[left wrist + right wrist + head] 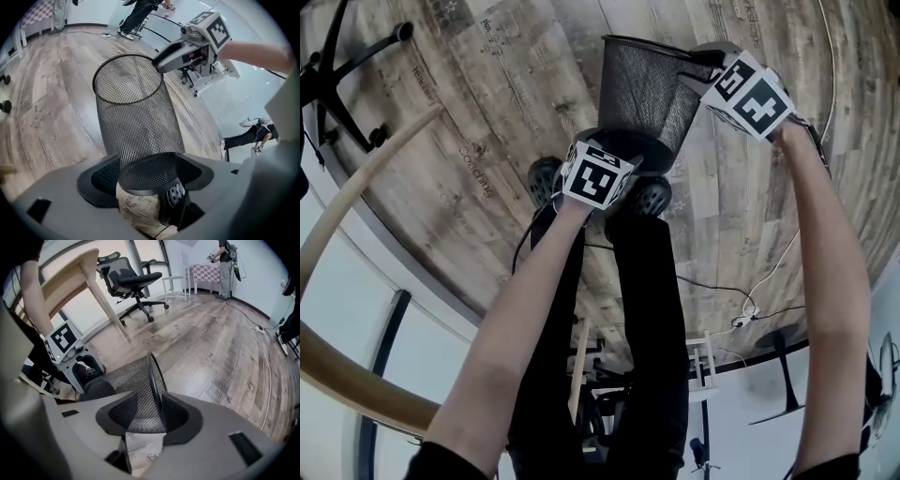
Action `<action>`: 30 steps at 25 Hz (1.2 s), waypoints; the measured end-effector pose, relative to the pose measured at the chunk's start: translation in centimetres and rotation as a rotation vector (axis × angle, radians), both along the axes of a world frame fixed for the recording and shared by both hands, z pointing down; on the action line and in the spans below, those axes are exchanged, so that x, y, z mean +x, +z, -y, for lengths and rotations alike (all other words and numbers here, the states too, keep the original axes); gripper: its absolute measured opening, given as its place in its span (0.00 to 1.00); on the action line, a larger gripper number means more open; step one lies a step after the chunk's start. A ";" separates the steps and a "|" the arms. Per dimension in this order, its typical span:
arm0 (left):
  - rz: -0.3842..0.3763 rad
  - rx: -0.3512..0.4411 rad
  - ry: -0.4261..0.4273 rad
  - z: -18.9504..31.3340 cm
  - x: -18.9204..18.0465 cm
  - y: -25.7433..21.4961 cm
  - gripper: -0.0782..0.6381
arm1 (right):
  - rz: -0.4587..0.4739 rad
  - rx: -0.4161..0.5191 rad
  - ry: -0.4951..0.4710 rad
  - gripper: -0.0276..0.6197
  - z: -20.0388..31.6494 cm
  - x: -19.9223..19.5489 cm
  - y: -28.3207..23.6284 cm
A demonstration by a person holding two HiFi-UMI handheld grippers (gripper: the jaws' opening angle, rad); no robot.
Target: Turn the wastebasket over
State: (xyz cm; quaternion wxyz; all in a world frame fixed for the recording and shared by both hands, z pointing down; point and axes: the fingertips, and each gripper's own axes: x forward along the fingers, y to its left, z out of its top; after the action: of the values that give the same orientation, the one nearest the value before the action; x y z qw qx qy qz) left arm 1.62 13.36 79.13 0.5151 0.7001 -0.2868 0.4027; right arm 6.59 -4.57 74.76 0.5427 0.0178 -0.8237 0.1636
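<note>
A black mesh wastebasket (642, 89) hangs tilted over the wooden floor, its open rim pointing away from me. My left gripper (623, 150) is shut on its solid base; in the left gripper view the base (147, 176) sits wedged between both jaws. My right gripper (698, 66) is at the rim on the right side. In the right gripper view the thin rim (153, 380) stands edge-on between the jaws, close to the right pad, with a gap of mesh wall toward the left pad. From the left gripper view the right gripper (159, 60) reaches the rim's far right.
My two shoes (652, 197) stand on the floor just beneath the basket's base. An office chair (133, 280) and a wooden table leg (101, 291) stand farther back. A curved table edge (356, 197) runs at the left, and cables (750, 309) lie at the right.
</note>
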 end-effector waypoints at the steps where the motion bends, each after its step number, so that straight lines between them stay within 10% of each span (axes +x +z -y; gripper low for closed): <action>1: 0.007 0.002 0.011 0.0 0.0 -0.1 0.64 | -0.001 0.000 -0.002 0.31 0.0 0.0 0.0; 30: 0.005 -0.008 0.104 -2.8 -2.2 -1.0 0.63 | 0.101 -0.021 -0.146 0.13 -4.3 -3.3 -4.3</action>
State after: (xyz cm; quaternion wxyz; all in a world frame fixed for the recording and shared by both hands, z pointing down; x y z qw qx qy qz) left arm -0.54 16.16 78.14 0.4955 0.7111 -0.2498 0.4318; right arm 3.29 -0.24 70.42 0.5109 -0.0565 -0.8474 0.1330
